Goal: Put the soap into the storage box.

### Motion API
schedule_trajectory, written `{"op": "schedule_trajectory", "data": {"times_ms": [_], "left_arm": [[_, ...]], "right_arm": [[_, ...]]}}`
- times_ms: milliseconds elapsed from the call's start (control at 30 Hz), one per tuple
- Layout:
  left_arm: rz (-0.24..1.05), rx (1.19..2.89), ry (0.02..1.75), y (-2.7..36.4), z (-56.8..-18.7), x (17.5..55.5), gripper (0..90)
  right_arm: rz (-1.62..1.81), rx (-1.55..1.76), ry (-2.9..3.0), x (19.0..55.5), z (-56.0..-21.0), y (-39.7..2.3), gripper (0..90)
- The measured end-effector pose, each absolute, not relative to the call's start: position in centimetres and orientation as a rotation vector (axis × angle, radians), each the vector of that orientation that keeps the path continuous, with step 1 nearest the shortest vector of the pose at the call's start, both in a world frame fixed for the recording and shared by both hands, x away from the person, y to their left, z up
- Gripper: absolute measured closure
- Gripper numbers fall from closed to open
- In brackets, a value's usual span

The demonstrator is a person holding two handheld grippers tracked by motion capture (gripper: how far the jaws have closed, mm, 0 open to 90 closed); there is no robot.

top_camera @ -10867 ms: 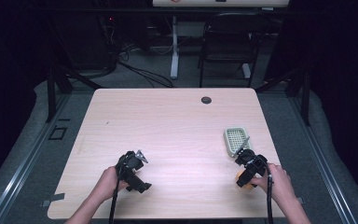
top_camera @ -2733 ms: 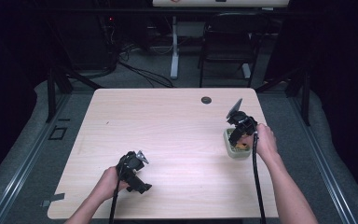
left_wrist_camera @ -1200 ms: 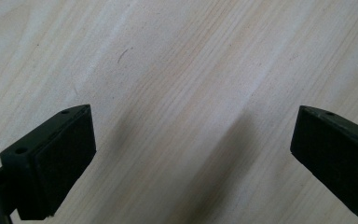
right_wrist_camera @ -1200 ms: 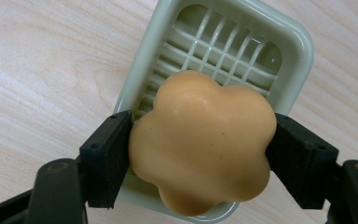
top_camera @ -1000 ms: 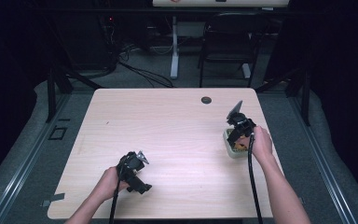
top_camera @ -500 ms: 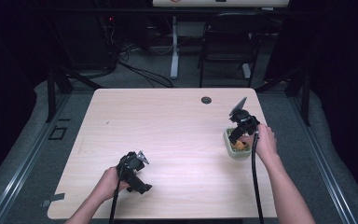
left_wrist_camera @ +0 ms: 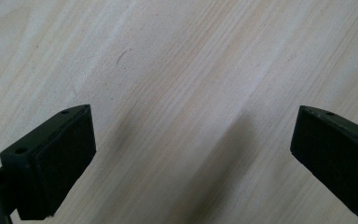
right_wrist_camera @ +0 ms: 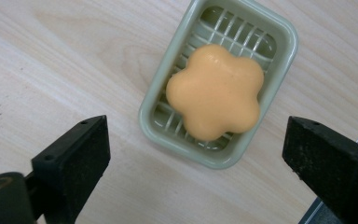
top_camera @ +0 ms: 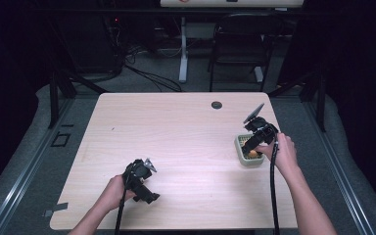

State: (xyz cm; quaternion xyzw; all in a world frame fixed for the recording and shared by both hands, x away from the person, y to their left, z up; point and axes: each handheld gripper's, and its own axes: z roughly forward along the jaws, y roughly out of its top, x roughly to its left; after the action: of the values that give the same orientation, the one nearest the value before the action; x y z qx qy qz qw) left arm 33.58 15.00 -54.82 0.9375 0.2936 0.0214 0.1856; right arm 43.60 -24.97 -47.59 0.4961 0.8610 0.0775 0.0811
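A pale green soap dish (right_wrist_camera: pixel 167 65) with a ribbed floor stands on the table near its right edge (top_camera: pixel 240 147). A flower-shaped orange soap (right_wrist_camera: pixel 216 91) lies in it, seen in the high view as an orange spot (top_camera: pixel 253 153). My right gripper (right_wrist_camera: pixel 198 144) hovers straight above the dish, open, with nothing between its jaws; in the high view it is tilted down over the dish (top_camera: pixel 254 139). My left gripper (top_camera: pixel 142 181) rests low at the front left of the table, open (left_wrist_camera: pixel 193 130), facing bare wood.
The light wood table (top_camera: pixel 176 132) has a dark round grommet (top_camera: pixel 217 105) near its far edge. A chair (top_camera: pixel 237 44) and cables lie on the floor behind. The table's right edge (right_wrist_camera: pixel 354 140) runs close beside the dish.
The right gripper came from the table's near edge to above the dish, where the soap now lies, and rose slightly in the last second. The left gripper has not moved.
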Motion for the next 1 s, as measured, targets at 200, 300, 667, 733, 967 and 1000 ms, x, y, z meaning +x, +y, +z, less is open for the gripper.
{"op": "schedule_trajectory", "data": {"times_ms": [200, 300, 667, 733, 967, 1000], "left_arm": [[0.062, 2.64, 0.829, 15.0, -54.9, 33.6, 0.0], [0.061, 2.642, 0.828, 15.0, -54.9, 33.6, 0.0], [0.059, 2.642, 0.831, 14.9, -54.9, 33.6, 0.0], [0.058, 2.643, 0.831, 14.9, -54.9, 33.6, 0.0], [0.059, 2.645, 0.83, 14.9, -54.9, 33.6, 0.0], [0.059, 2.645, 0.83, 14.9, -54.9, 33.6, 0.0]], "right_arm": [[0.264, 1.454, 2.585, 41.9, -46.9, -25.1, 4.6], [0.259, 1.421, 2.602, 40.7, -46.4, -25.2, 3.9], [0.306, 1.4, 2.62, 37.8, -46.5, -25.7, 1.2], [0.311, 1.392, 2.617, 37.3, -46.6, -25.8, 1.2], [0.303, 1.366, 2.639, 35.7, -47.1, -26.1, 0.6], [0.296, 1.355, 2.645, 35.5, -47.2, -26.2, 0.6]]}}
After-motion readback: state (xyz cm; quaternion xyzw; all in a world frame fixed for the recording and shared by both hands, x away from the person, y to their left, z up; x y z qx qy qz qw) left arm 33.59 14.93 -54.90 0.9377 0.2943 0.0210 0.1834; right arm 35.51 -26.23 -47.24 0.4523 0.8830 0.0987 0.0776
